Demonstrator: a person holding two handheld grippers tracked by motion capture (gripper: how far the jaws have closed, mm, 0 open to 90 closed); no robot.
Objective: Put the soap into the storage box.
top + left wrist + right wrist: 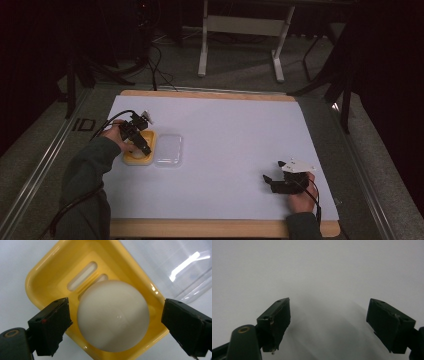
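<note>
White ball (113,316) in unmarked yellow dish (47,272); left tongs (116,320) and right tongs (328,325) gape wide.

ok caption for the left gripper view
Open hand-held gripper straddling a white ball resting in a yellow soap dish.

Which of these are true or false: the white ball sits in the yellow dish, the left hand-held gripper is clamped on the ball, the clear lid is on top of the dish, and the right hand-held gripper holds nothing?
1. The white ball sits in the yellow dish. True.
2. The left hand-held gripper is clamped on the ball. False: its jaws stand open, a gap on each side of the ball.
3. The clear lid covers the dish. False: it lies beside the dish on the white table cover.
4. The right hand-held gripper holds nothing. True: open over bare surface.
</note>
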